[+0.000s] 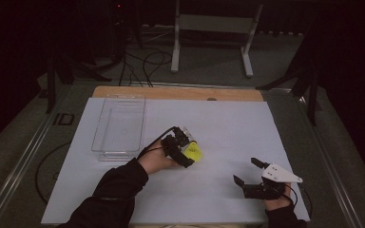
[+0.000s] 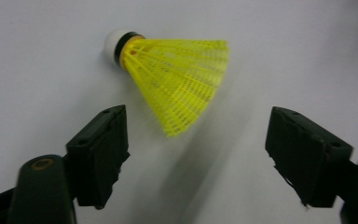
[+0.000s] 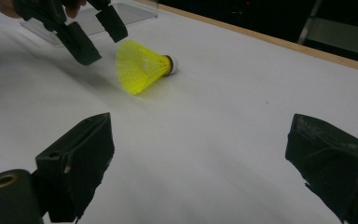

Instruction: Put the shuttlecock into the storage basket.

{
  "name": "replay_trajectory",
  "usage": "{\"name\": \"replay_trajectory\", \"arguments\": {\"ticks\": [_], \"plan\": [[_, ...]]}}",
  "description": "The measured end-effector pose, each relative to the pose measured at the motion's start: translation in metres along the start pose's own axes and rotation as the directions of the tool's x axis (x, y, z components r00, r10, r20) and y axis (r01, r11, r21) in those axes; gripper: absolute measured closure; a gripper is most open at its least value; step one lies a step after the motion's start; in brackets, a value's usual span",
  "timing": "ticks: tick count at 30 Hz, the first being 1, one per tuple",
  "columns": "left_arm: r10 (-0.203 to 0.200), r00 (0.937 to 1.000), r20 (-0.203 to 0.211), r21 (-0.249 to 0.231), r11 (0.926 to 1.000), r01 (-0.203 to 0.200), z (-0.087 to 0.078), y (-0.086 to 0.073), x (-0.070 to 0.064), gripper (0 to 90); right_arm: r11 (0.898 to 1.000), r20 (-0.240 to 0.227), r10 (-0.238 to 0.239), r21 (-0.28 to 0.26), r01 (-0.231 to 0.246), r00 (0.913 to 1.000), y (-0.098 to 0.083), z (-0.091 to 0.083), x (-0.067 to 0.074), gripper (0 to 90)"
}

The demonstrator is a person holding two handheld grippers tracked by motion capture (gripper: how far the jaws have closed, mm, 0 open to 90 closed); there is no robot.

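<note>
A yellow shuttlecock (image 1: 193, 153) with a white cork tip lies on its side on the white sheet (image 1: 218, 118), near the middle. In the left gripper view, the shuttlecock (image 2: 177, 79) points its cork up and to the left, and its skirt rim reaches just in between the jaw tips. My left gripper (image 1: 188, 149) hovers right at it, jaws wide apart (image 2: 196, 113), with no pad touching the skirt. My right gripper (image 1: 245, 170) rests near the front right, open with nothing in it (image 3: 200, 123). Its view takes in the shuttlecock (image 3: 142, 65) and the left gripper (image 3: 106, 46) farther off.
A clear plastic tray (image 1: 119, 126) stands at the back left of the sheet, just behind the left hand. The table's wooden edge (image 1: 180, 93) runs along the far side. Beyond it are a metal frame (image 1: 209, 28) and cables on the floor.
</note>
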State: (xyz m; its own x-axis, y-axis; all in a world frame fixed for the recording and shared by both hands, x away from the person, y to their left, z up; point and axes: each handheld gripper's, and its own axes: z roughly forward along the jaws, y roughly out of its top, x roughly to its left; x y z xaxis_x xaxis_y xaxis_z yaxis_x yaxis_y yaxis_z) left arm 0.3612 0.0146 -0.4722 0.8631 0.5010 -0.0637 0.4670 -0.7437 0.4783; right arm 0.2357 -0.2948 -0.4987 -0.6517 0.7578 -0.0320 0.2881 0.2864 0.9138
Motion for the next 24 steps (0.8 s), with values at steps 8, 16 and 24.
{"name": "replay_trajectory", "arguments": {"ticks": [8, 16, 24], "plan": [[-0.017, 0.9989, -0.044, 0.028, 0.9994, 0.018, 0.009, 0.005, 0.005, 39.8, 1.0, -0.001, 0.0, 0.002, 0.0, 1.0, 0.0, 0.0, 0.0, 7.8], [-0.016, 0.9969, -0.077, 0.074, 0.997, 0.022, 0.018, 0.013, 0.009, 49.0, 1.0, -0.001, -0.001, 0.004, 0.001, 1.0, 0.0, 0.0, 0.0, 7.8], [-0.021, 0.9951, -0.097, 0.104, 0.9941, 0.031, 0.024, 0.016, 0.012, 56.0, 1.0, -0.002, 0.0, 0.003, 0.0, 1.0, 0.0, 0.0, -0.001, 7.8]]}}
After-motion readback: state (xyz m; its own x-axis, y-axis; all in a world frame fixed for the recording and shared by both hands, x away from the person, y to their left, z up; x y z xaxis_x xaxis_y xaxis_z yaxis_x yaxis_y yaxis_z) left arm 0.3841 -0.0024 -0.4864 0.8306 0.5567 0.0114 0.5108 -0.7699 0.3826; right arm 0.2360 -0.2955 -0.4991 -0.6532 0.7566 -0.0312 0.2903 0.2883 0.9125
